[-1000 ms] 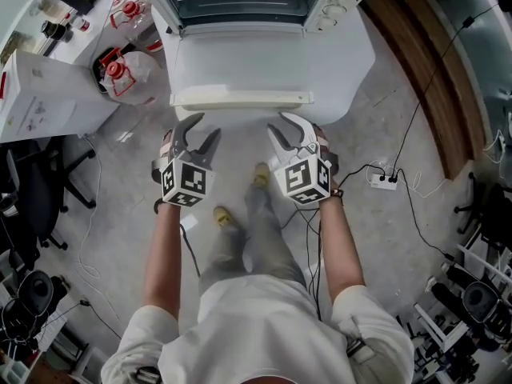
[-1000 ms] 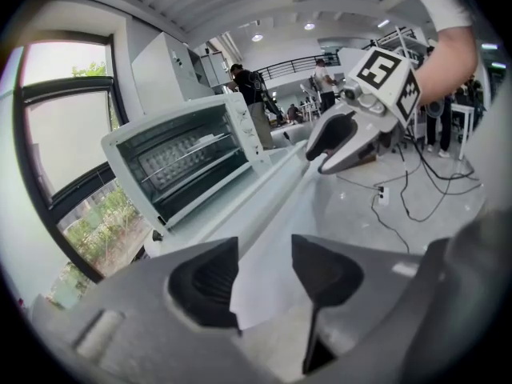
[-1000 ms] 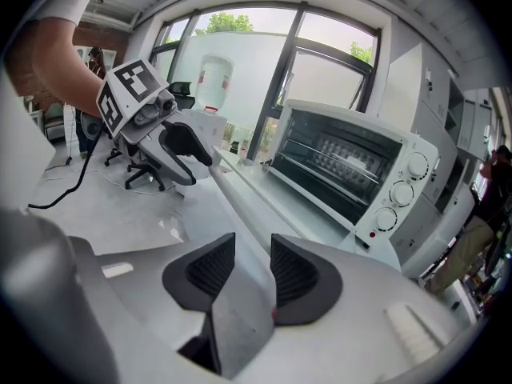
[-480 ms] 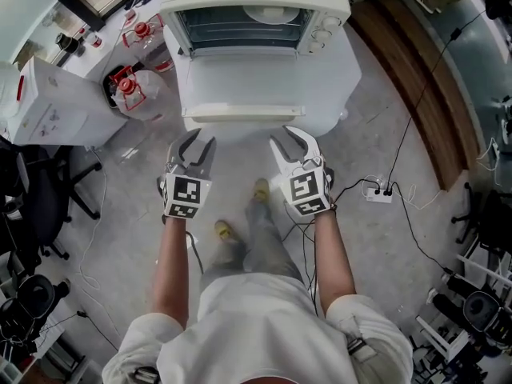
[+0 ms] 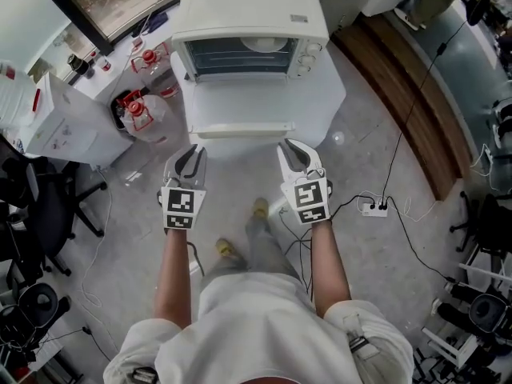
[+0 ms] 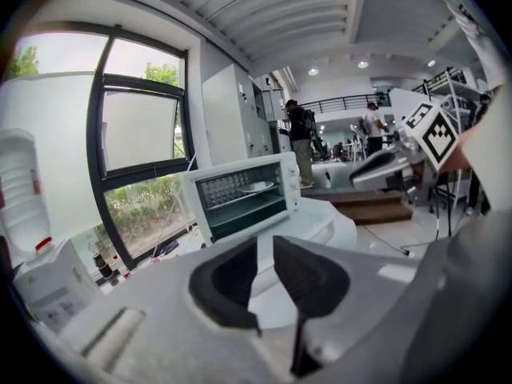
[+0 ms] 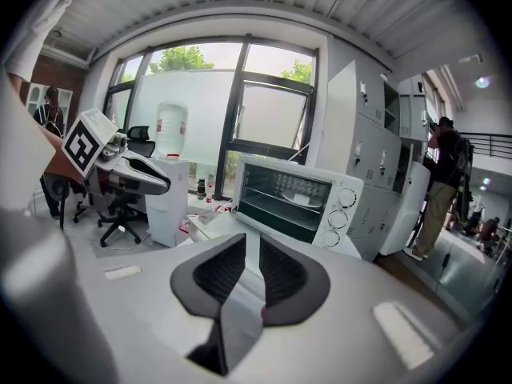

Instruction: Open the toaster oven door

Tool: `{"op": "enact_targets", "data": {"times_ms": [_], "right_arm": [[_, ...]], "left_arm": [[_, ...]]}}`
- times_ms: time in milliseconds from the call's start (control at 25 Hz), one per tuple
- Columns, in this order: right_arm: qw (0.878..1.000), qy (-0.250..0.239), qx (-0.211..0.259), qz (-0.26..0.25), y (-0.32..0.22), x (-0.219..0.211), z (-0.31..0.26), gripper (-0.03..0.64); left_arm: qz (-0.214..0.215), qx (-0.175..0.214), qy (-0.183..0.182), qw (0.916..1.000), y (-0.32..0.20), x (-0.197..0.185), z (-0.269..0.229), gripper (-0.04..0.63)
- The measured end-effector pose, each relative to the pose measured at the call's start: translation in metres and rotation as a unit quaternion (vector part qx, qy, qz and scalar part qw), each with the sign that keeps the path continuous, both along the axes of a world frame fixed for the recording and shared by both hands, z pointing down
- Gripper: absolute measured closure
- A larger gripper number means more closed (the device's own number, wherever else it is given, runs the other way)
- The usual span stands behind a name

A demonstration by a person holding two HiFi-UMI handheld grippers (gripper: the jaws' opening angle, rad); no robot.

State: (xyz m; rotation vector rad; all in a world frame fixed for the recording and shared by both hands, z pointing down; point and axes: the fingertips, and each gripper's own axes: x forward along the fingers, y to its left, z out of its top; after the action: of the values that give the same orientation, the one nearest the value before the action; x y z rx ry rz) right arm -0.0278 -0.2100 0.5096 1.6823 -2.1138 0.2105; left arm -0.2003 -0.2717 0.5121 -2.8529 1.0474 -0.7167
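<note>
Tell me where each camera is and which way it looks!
Head view: on the person's head, looking steeply down at the toaster oven with its door dropped open. It shows arms, legs, the left gripper and the right gripper.
Left gripper view: rides the left gripper and faces the oven along its jaws, which have just been closing on nothing.
Right gripper view: rides the right gripper and faces the oven. Its jaws have likewise been closing, empty.
Shared: both gripper views show the open oven and the other gripper.

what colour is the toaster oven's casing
The boxy metal toaster oven is white all over its casing; the head view shows it best.
</note>
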Motion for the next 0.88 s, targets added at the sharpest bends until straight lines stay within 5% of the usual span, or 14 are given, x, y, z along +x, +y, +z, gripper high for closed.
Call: {"op": "enact_targets", "data": {"times_ms": [400, 640, 880], "right_arm": [[0.999, -0.016, 0.031, 0.030, 0.026, -0.002, -0.060, 0.612], [0.993, -0.079, 0.066, 0.060, 0.040, 0.002, -0.100, 0.614], [0.993, -0.053, 0.084, 0.067, 0.058, 0.002, -0.124, 0.614]], "left_arm": [[-0.028, 0.019, 0.050, 0.9982, 0.022, -0.018, -0.062, 0.597], [-0.030, 0.026, 0.068, 0.9969, 0.032, -0.029, -0.093, 0.597], [-0.034, 0.041, 0.089, 0.9946, 0.039, -0.039, -0.122, 0.597]]}}
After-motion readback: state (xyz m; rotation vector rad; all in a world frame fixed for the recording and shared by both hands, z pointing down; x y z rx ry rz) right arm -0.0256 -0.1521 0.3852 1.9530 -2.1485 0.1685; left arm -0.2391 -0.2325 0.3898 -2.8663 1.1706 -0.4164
